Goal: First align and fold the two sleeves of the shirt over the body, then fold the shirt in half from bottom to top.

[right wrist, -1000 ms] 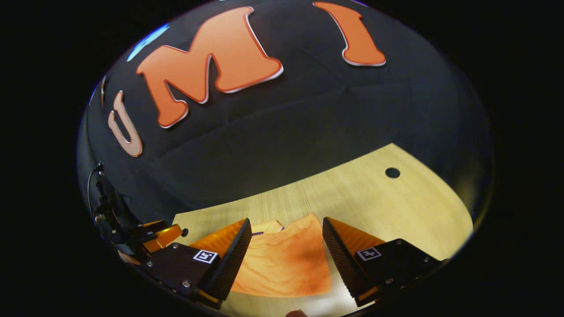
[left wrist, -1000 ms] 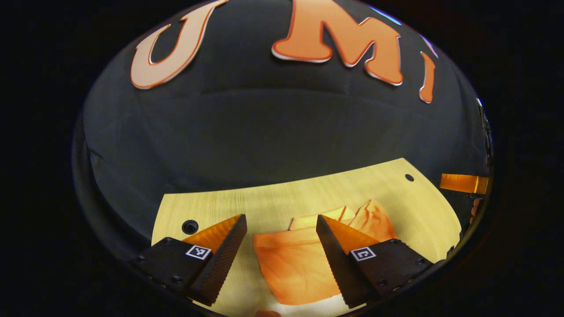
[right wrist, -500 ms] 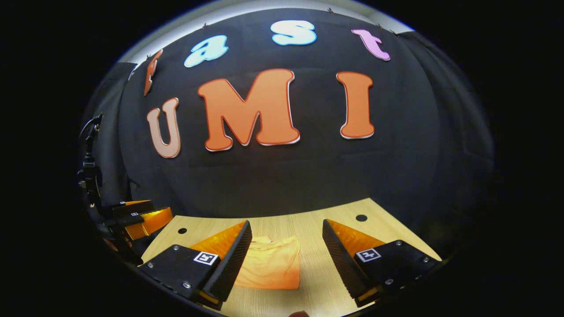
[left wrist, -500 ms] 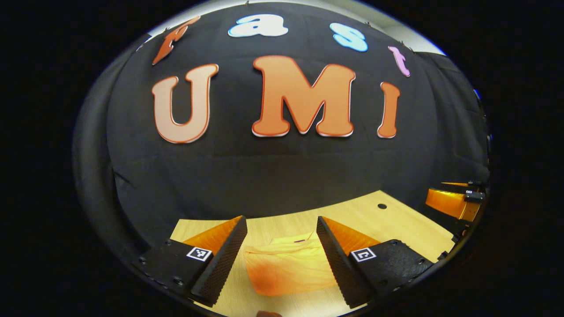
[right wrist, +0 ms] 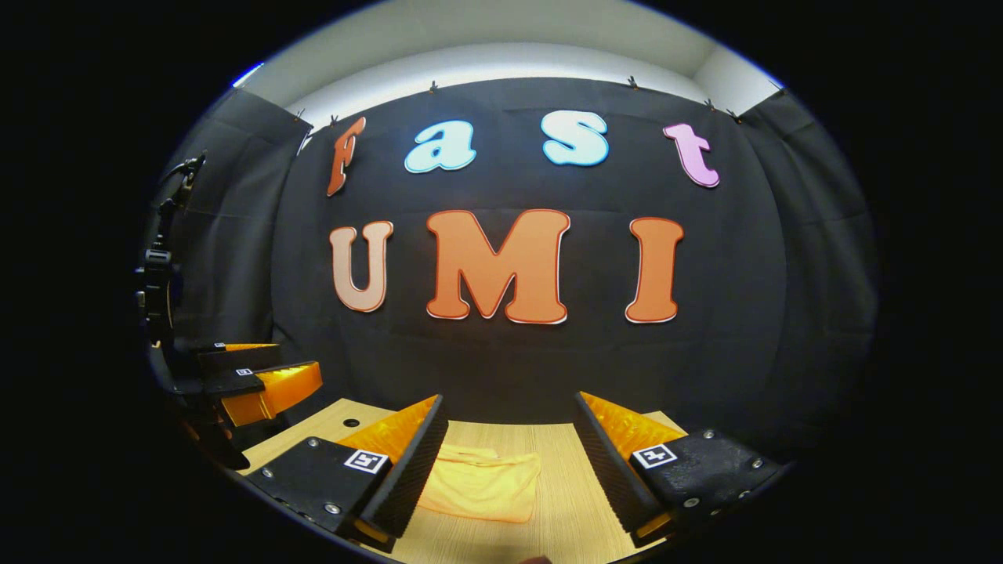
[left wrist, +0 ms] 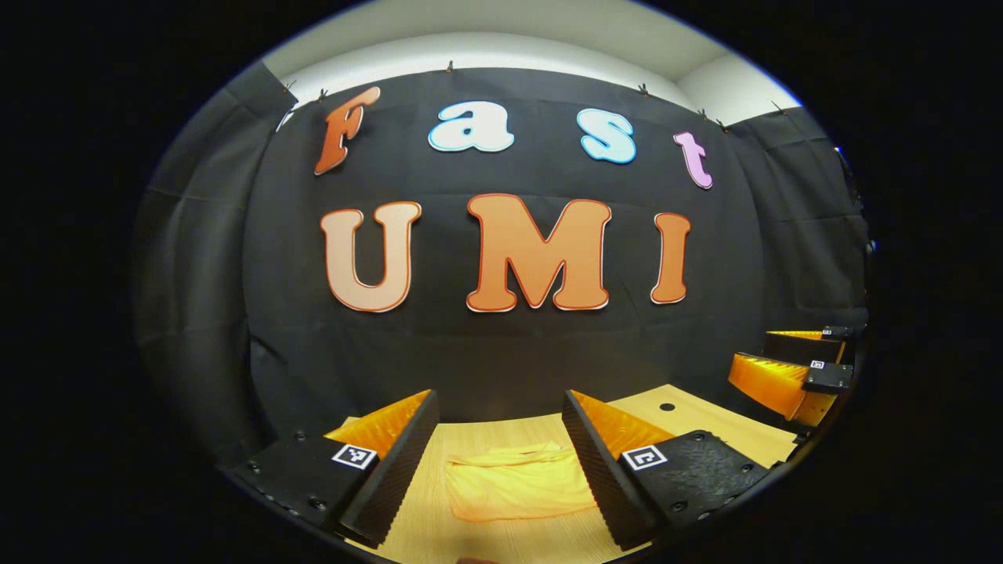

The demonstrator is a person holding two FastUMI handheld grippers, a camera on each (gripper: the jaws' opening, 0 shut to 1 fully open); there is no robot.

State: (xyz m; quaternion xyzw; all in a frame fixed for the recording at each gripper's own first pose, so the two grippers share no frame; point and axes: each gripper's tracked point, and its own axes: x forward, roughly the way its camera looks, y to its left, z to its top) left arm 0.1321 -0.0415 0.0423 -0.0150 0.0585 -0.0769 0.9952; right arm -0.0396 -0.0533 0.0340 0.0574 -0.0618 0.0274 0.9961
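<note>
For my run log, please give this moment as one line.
shirt: folded, lying on table | left tongs: open, holding nothing | right tongs: open, holding nothing

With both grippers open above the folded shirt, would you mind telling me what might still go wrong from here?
1. The orange shirt lies folded on the wooden table with nothing holding it; its rumpled top layer may spring open.
2. The left gripper and right gripper hang open over it with the shirt between their fingers; a low sweep might snag the cloth and undo the fold.
</note>
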